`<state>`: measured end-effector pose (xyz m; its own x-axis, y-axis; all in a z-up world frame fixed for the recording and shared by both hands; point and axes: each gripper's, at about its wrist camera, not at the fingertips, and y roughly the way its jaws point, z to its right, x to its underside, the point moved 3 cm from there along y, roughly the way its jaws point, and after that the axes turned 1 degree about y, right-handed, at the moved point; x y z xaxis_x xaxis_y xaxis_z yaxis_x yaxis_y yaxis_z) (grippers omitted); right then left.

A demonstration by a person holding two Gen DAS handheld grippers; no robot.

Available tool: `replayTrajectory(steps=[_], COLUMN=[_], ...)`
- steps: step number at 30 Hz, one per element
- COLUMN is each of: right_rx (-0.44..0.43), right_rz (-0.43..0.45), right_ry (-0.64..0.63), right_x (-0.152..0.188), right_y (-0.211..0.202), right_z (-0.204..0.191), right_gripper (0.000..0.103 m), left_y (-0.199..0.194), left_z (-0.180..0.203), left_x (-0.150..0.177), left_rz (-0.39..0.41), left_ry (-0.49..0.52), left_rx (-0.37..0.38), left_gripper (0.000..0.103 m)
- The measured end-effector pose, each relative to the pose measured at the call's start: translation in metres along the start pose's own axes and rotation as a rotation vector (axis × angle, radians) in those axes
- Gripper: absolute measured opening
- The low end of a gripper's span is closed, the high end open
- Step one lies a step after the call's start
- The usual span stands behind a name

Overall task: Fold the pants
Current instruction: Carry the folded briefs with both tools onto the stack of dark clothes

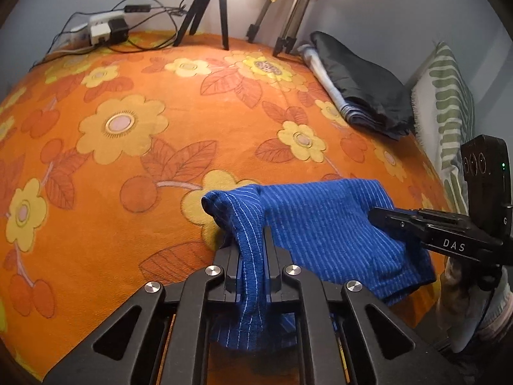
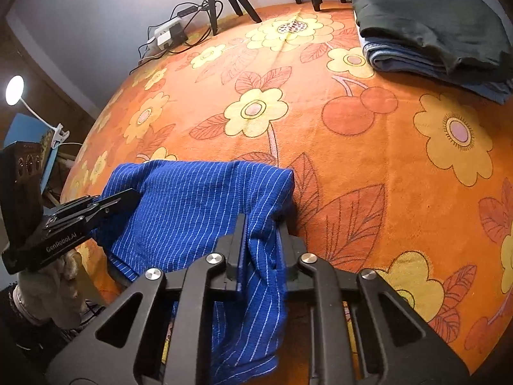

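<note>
My left tongs (image 1: 251,250) were closed tight on one end of the blue striped pants (image 1: 320,231), the cloth bunched between the fingers and hanging down behind them. My right tongs (image 2: 259,243) were pinched shut on the other end of the same pants (image 2: 198,205), with a fold of fabric draped back over the linkage. The pants were stretched between the two tongs just above the near edge of the orange flowered blanket (image 1: 128,166), sagging a little in the middle.

Taking the pants as the landmark, a stack of folded clothes (image 2: 426,29) lay well beyond them on the blanket, dark garment on top, paler blue ones beneath. A green-striped pillow (image 1: 449,109) stood just beside that stack. Farther off, past the pants, two tripods (image 1: 208,9) stood at the blanket's far edge, and a power strip (image 1: 102,27) with tangled cables sat near them by the wall.
</note>
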<state>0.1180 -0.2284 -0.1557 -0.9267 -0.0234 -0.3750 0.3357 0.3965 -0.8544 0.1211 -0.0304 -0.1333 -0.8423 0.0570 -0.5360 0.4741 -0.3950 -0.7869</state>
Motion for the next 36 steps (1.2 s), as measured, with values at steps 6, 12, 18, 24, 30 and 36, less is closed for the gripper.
replayTrajectory(steps=[6,12,18,24,30,36], right_rx=[0.000,0.018,0.038,0.075,0.119,0.145], right_rz=[0.060,0.129,0.240,0.336,0.397,0.451], right_ry=[-0.017,-0.056,-0.061,-0.071,-0.068,-0.039], right_x=[-0.002,-0.003,-0.011,-0.021,-0.030,-0.049], right_y=[-0.019,-0.039,-0.072,-0.106,-0.131,-0.152], right_z=[-0.009,-0.022,-0.027,-0.024,-0.008,0.017], right_gripper=[0.012,0.011,0.011,0.011,0.011,0.011], left_y=[-0.009,-0.027,-0.044,-0.051,-0.045,-0.031], left_z=[-0.002,0.010,0.028,0.044,0.068,0.098], left_x=[-0.006,-0.014,-0.028,-0.047,-0.073,-0.106], left_rz=[0.032,0.098,0.170,0.212,0.243,0.262], left_ry=[-0.024,0.003,0.044,0.051,0.070,0.108], left_rx=[0.016,0.030,0.052,0.086,0.122,0.158], left_gripper=[0.007,0.007,0.007,0.007,0.007,0.007])
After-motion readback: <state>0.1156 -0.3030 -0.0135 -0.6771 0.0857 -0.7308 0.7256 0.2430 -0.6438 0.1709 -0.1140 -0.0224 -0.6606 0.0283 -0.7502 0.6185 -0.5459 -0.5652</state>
